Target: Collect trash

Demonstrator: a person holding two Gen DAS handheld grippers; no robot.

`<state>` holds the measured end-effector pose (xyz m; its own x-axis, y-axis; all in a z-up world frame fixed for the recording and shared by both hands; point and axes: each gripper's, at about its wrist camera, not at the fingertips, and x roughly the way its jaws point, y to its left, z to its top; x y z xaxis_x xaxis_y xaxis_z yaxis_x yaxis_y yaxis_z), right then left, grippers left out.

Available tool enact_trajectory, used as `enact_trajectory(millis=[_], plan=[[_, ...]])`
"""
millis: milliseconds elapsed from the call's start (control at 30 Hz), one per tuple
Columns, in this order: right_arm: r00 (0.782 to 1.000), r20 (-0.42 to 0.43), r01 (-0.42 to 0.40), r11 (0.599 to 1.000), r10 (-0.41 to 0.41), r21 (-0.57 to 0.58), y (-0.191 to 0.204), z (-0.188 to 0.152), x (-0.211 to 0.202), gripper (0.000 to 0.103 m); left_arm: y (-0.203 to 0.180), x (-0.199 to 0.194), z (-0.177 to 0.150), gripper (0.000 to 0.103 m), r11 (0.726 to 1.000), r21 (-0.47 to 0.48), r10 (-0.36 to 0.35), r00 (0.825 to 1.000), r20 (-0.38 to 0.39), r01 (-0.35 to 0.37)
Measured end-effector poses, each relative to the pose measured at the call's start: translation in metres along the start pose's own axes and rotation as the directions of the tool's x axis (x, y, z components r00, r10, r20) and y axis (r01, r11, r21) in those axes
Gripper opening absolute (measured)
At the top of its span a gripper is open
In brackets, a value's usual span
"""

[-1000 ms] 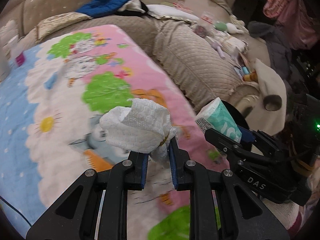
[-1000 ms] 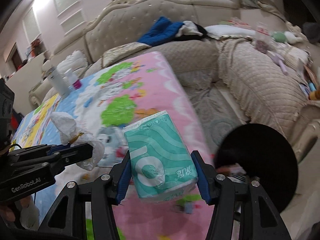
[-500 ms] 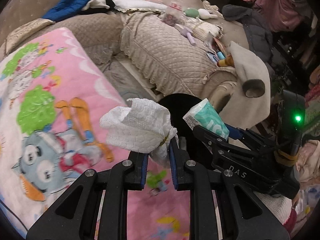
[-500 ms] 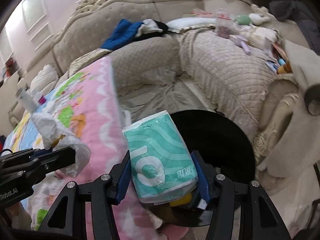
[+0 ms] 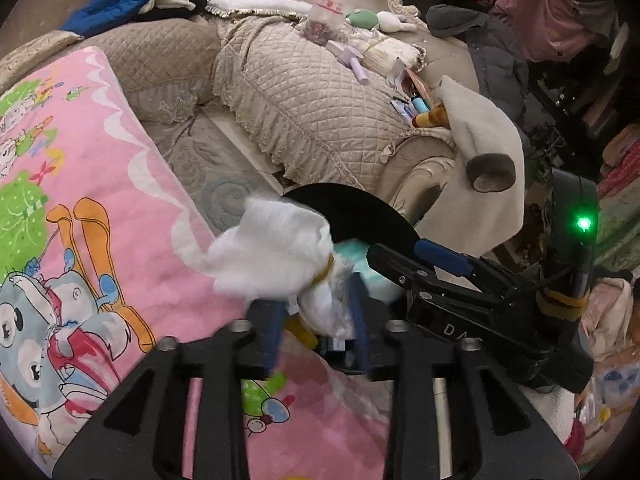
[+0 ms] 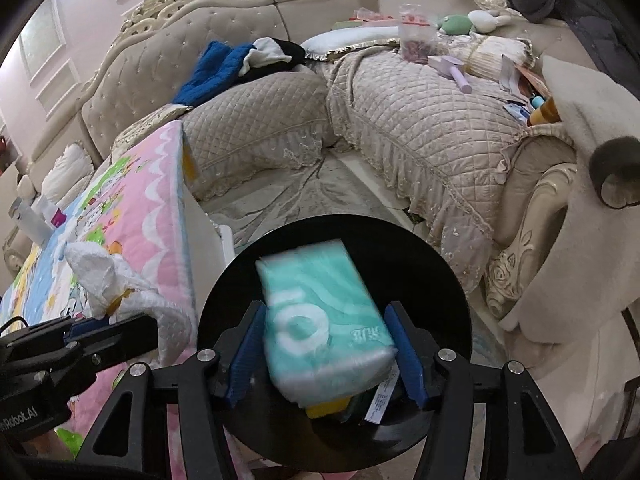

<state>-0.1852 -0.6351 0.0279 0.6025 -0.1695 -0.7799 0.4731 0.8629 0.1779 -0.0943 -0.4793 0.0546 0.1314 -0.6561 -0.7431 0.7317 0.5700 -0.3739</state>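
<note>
Showing two matte black grippers: left gripper [image 5: 316, 316] wearing blue pads [image 5: 272, 328] and silver screws [image 5: 168, 345]; right gripper [image 6: 326, 354] carrying matching blue pads [image 6: 404, 350], silver screws [image 6: 446, 355], white lettering [image 5: 454, 330], a yellow band [image 5: 558, 307], and a glowing green light [image 5: 584, 223].

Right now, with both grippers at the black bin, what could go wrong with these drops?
1. The left gripper has just been opening, but the crumpled white tissue sits over the pink blanket beside the black bin; it may miss.
2. The right gripper has also just been opening; the green tissue pack looks centred but blurred, and could tip against the rim.
</note>
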Motion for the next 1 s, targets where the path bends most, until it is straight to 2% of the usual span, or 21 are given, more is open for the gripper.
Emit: enact_trajectory(millis=[33,67,100,333,467,600,700,767,867,1000], plan=[[1.000,0.002,-0.002,1.000,0.002,0.006,0.000,0.001,0.000,0.068,0.000,-0.002,0.000,0.055,1.000,0.001,0.000,1.000,0.012,0.000],[1.000,0.006,-0.005,1.000,0.004,0.013,0.000,0.001,-0.002,0.073,0.001,-0.005,-0.001,0.058,1.000,0.000,0.000,1.000,0.026,0.000],[1.000,0.010,-0.008,1.000,0.007,0.019,-0.001,0.002,-0.003,0.074,0.001,-0.007,-0.002,0.059,1.000,0.002,0.003,0.999,0.036,-0.003],[1.000,0.030,-0.004,1.000,0.003,0.030,0.003,-0.005,-0.014,0.074,0.004,-0.019,-0.009,0.059,0.994,0.033,0.097,0.993,0.063,-0.100],[0.999,0.050,0.017,1.000,-0.018,0.019,0.011,-0.011,-0.024,0.074,0.005,-0.032,-0.016,0.059,0.981,0.051,0.182,0.979,0.094,-0.187],[0.995,0.087,0.037,0.999,-0.037,0.008,0.021,-0.018,-0.039,0.074,0.007,-0.047,-0.023,0.059,0.973,0.047,0.218,0.969,0.118,-0.224],[0.990,0.125,0.063,0.998,-0.062,-0.003,0.032,-0.025,-0.053,0.074,0.006,-0.063,-0.029,0.059,0.958,0.048,0.272,0.949,0.160,-0.283],[0.987,0.143,0.073,0.997,-0.071,-0.009,0.037,-0.028,-0.061,0.074,0.007,-0.072,-0.032,0.059,0.956,0.042,0.278,0.944,0.179,-0.290],[0.982,0.167,0.093,0.996,-0.088,-0.020,0.044,-0.033,-0.072,0.075,0.011,-0.085,-0.037,0.059,0.962,0.021,0.261,0.945,0.195,-0.271],[0.974,0.213,0.086,0.996,-0.081,-0.015,0.053,-0.036,-0.092,0.075,0.010,-0.100,-0.042,0.059,0.962,0.009,0.265,0.938,0.224,-0.274]])
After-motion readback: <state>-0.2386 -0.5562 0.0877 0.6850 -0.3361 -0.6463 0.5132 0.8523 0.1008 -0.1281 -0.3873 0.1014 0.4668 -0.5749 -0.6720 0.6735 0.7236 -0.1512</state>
